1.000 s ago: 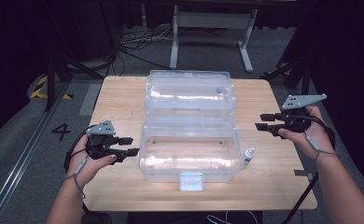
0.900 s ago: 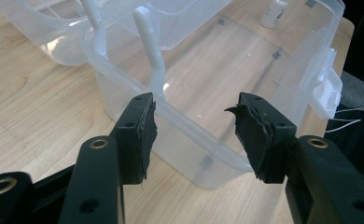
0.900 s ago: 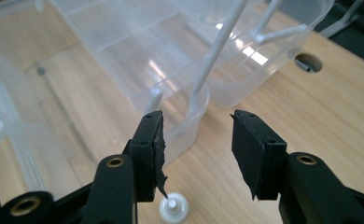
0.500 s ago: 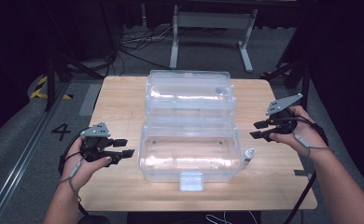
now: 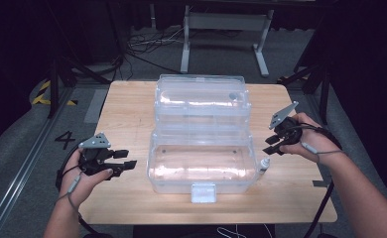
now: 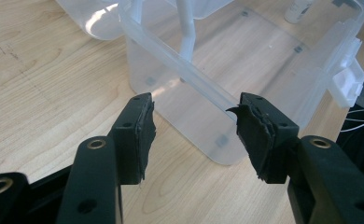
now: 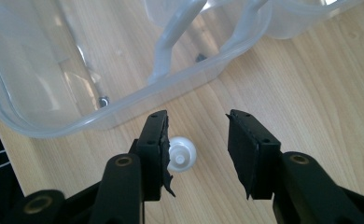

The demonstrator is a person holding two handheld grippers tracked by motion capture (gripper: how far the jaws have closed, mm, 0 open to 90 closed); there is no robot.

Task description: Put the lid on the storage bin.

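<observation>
Nearest the person, the left gripper [image 5: 124, 164] hovers low over the near left part of the wooden table [image 5: 127, 106], its jaws spread with nothing between them; in the left gripper view they frame a corner of the clear plastic box [image 6: 245, 88] without touching it. The right gripper [image 5: 272, 145] is held over the table's right side, just beyond the small white bottle [image 5: 264, 165]. Its jaws have just been closing, yet they are still apart and grasp nothing. In the right gripper view the bottle [image 7: 181, 154] is seen end-on from above, its round cap facing the camera, just beside the inner face of the left-hand jaw, and whether it touches that pad cannot be told. From the high view the bottle stands roughly upright on the table, its long axis vertical and cap pointing up, just beside the near right corner of the box. The box lies in the middle of the table with its long side running left to right, a latch [image 5: 203, 192] on its near wall, and its open lid [image 5: 200, 97] lying flat beyond it.
</observation>
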